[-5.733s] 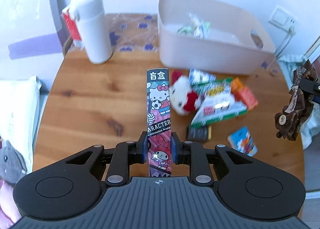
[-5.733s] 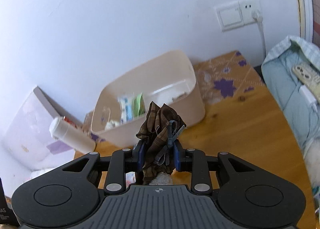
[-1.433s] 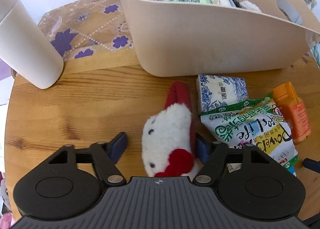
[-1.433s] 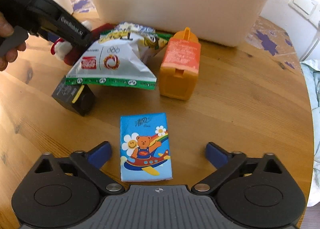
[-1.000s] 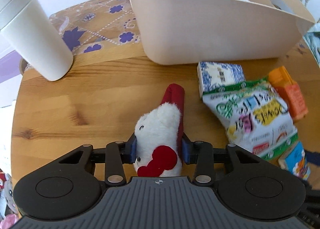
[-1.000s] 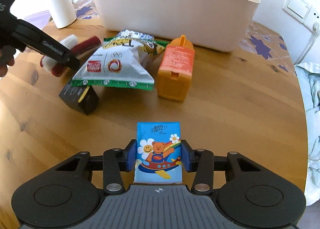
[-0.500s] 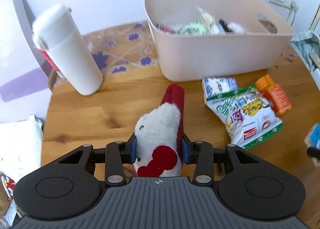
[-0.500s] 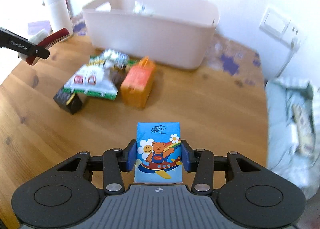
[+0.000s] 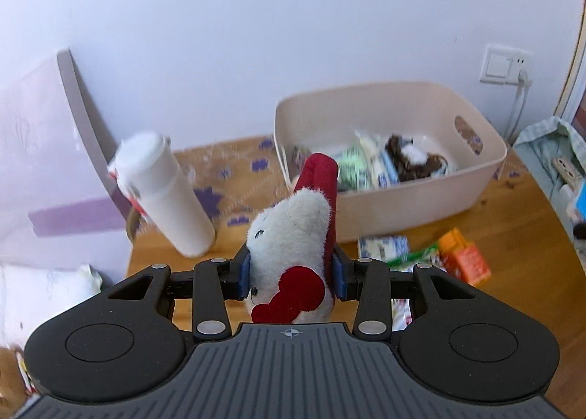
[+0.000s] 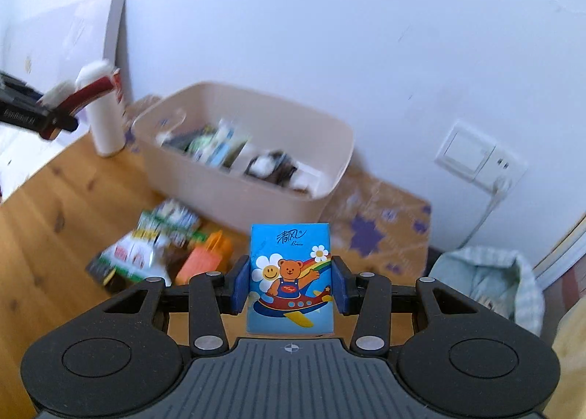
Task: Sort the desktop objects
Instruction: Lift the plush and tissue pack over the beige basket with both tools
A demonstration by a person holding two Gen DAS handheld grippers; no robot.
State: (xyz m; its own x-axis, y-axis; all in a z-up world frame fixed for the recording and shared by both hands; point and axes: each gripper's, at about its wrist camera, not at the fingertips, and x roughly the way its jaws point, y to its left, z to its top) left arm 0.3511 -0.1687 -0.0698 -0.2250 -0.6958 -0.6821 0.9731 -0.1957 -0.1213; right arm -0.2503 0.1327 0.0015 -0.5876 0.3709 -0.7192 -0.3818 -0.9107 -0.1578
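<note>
With the left tongs (image 9: 291, 274) clamped on a plush toy (image 9: 293, 236) and the right tongs (image 10: 291, 289) on a tissue pack (image 10: 291, 280), both above the surface (image 10: 44, 236) short of the bin (image 9: 403, 206), either could slip out or catch its rim.

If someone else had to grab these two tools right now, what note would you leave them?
Left hand-held gripper: shut on the plush toy, held above the table.
Right hand-held gripper: shut on the blue tissue pack, also in the air.
Bin: at the back of the table, already holding snack packs and a brown cloth item.
Left: drop both held items in the bin, then the snack bag, patterned tissue pack, orange box and small black box. The white bottle stands beside the bin.
</note>
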